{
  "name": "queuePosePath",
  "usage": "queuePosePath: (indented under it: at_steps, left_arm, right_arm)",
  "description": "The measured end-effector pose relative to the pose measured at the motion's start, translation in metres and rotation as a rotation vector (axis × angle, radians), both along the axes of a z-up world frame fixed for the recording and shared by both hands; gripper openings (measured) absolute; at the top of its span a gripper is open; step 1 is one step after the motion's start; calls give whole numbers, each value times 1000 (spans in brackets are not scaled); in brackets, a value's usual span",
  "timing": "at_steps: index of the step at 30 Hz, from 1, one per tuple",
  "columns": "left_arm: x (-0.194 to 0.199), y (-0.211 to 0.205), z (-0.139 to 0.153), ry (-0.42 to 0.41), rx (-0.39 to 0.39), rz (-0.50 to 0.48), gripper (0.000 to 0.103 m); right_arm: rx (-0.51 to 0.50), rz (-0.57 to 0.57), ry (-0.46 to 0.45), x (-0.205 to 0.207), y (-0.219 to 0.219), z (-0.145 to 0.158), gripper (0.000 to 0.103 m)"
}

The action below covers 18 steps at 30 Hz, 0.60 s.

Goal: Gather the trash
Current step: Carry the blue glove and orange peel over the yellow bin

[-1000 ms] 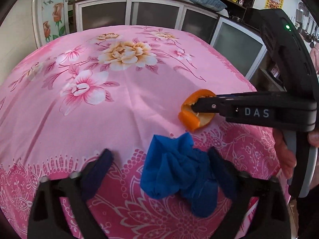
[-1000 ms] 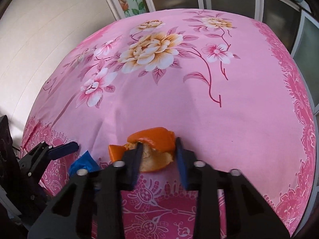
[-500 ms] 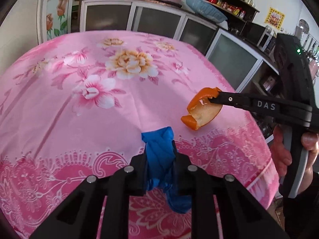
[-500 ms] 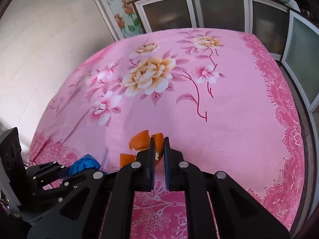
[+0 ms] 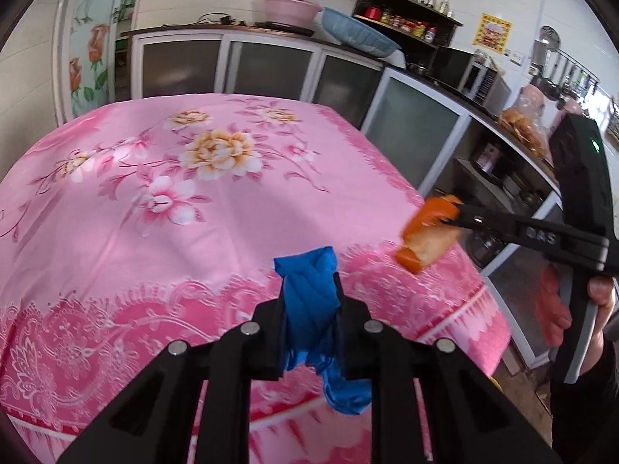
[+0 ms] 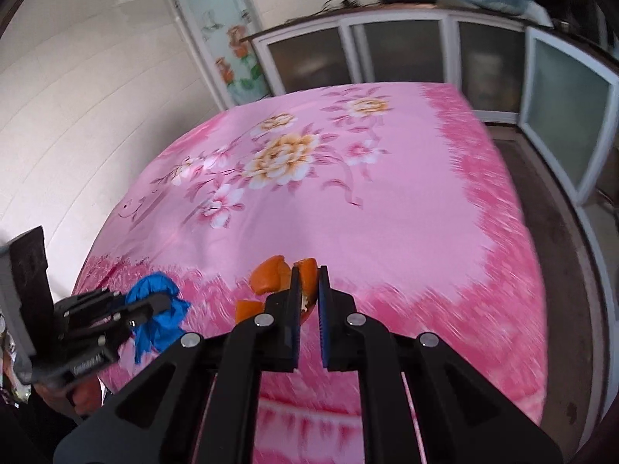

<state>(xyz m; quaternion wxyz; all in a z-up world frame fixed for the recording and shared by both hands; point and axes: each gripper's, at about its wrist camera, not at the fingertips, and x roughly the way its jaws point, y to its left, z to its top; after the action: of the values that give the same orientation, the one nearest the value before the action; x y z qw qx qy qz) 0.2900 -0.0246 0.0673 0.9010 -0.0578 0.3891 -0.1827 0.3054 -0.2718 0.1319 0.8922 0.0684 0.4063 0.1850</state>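
Lettering "DAS" marks right tongs (image 5: pixel 458 214) gripping peel (image 5: pixel 425 234).

Blue glove (image 5: pixel 309 301): mid part hidden betw. left gripper (image 5: pixel 309 309) pads. Orange peel (image 6: pixel 271 276): partly behind right gripper (image 6: pixel 308 297) fingers; motion-blurred in left wrist view. Tablecloth (image 6: pixel 406 232) near border smeared. Shelf jars (image 5: pixel 406 23) too small to ID.

Both wrist cameras are looking steeply down along their fingers, sharing the pink floral tablecloth (image 5: pixel 116 232) (image 6: pixel 387 212) close below.
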Motion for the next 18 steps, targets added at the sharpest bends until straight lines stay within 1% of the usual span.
queuePosePath:
  at_steps: [4, 9, 11, 18]
  left_arm:
    - [-18, -25, 4, -19, -15, -66, 17]
    - [-41, -77, 4, -32, -20, -194, 17]
    - [-52, -104, 3, -33, -21, -254, 17]
    - [-93, -200, -3, -47, 0, -467, 17]
  right_arm:
    - [-22, -91, -21, -45, -41, 3, 7]
    - [-45, -227, -42, -115, -100, 5, 7]
    - [-45, -293, -44, -146, -126, 4, 7]
    - [-68, -481, -42, -232, -193, -5, 7]
